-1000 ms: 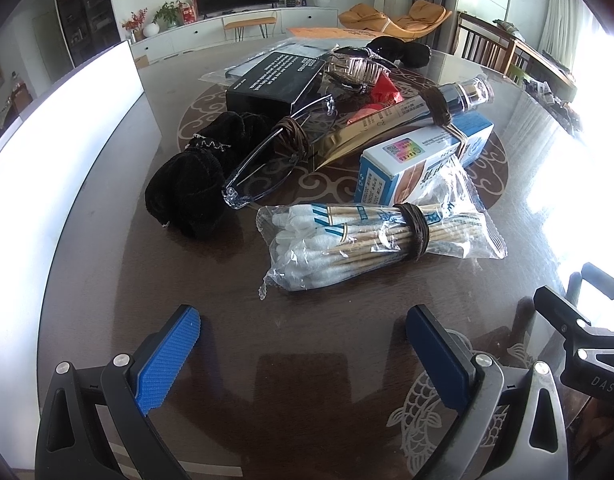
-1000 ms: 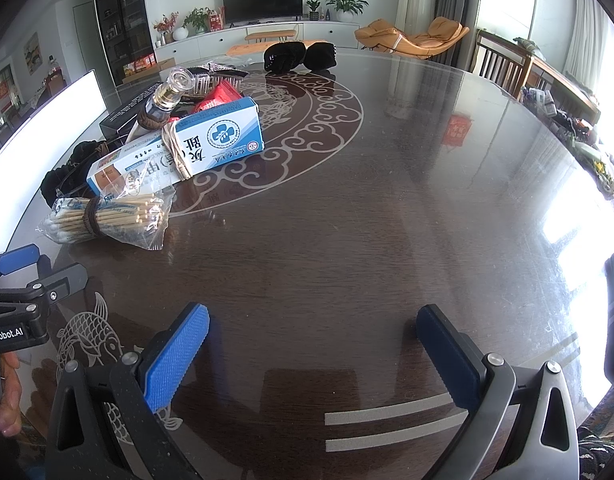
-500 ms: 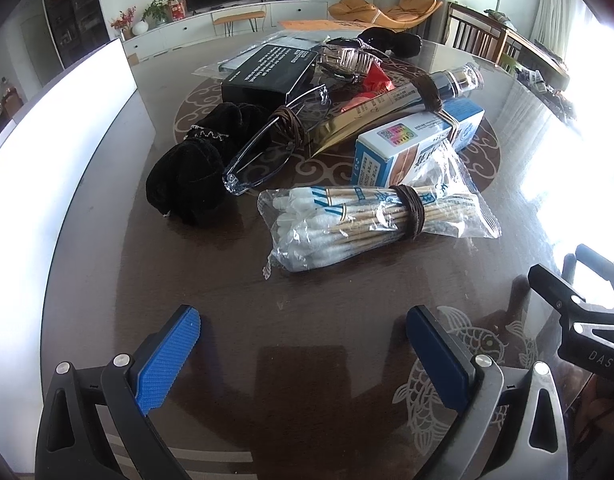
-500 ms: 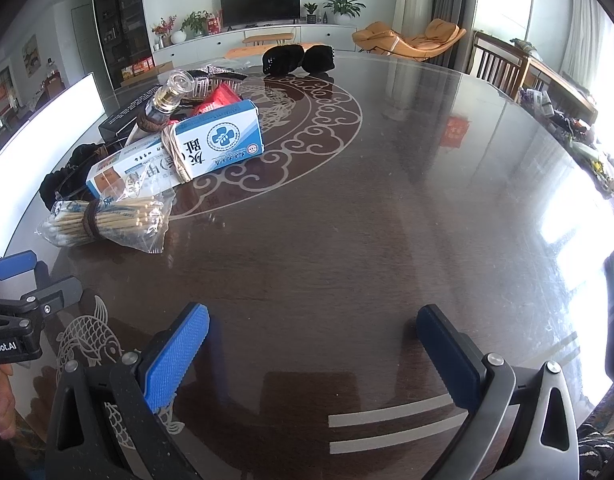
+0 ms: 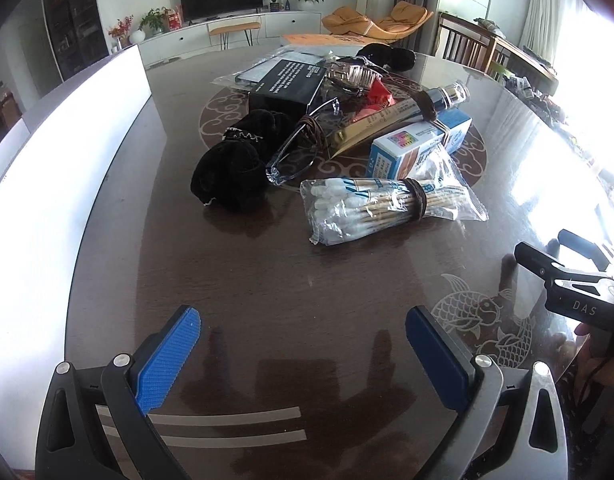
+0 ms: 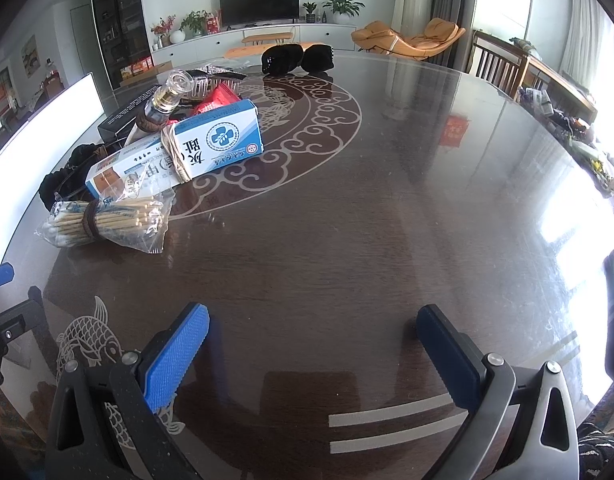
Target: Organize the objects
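Left gripper [image 5: 303, 336]: blue pads spread wide, nothing between them, hovering over bare dark table [image 5: 267, 280] on the near side of the cotton swab bag.
Right gripper [image 6: 313, 338]: jaws likewise apart and empty, over open tabletop well to the right of the cotton swab bag.
Cotton swab bag [image 5: 383, 208]: clear packet of wooden-stick swabs bound by a brown band, lying flat, nearest item of the pile.
Blue-and-white box [image 5: 419, 144]: just behind the swab bag, touching its plastic; tied with string.
Glasses [image 5: 299, 144]: behind-left of the swab bag, leaning on the black fabric bundle [image 5: 235, 168].
Gold tube with clear cap [image 5: 403, 116]: lying across the box top, behind the swab bag.
Black box [image 5: 287, 84]: farther behind the swab bag.
Left view only: glasses, printed top of the black box, fish inlay [image 5: 471, 308] right of the gripper.
Right view only: the box's cross emblem face [image 6: 223, 138], a black pouch [image 6: 295, 58] at the far table edge.
Change from earlier: the left gripper has pulled back from the swab bag, so the pile sits farther away; the right view is nearly unchanged.
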Demonstrator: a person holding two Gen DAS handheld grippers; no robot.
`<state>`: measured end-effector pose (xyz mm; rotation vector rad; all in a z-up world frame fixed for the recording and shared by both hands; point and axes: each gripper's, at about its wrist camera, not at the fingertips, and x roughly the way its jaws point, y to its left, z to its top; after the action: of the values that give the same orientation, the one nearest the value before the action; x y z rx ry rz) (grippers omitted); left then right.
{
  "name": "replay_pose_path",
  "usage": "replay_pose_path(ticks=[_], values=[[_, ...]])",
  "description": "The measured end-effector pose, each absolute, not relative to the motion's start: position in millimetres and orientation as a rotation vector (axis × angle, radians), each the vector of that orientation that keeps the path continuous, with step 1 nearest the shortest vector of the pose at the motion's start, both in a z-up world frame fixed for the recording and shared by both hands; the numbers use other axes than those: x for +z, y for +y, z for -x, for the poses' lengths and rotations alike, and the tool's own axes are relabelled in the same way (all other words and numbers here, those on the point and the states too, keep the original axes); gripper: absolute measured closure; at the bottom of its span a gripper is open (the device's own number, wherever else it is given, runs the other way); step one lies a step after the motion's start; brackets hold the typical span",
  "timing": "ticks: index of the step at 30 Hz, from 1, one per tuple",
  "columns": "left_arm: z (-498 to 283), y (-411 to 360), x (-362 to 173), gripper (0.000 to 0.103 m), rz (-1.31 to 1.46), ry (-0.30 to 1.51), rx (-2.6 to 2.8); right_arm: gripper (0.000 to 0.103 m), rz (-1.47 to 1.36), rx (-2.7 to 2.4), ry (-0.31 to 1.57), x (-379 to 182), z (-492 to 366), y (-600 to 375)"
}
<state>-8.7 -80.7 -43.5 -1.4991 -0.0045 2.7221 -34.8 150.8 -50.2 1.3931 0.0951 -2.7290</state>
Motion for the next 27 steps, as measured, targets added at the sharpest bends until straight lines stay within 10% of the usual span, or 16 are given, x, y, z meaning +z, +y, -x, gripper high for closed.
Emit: replay_pose_path(ticks=[27], values=[[30,-102,-16,0.0,1.412,-0.109,2.761,0.0,-1.389,-2.73,0.096,-51,35,151]])
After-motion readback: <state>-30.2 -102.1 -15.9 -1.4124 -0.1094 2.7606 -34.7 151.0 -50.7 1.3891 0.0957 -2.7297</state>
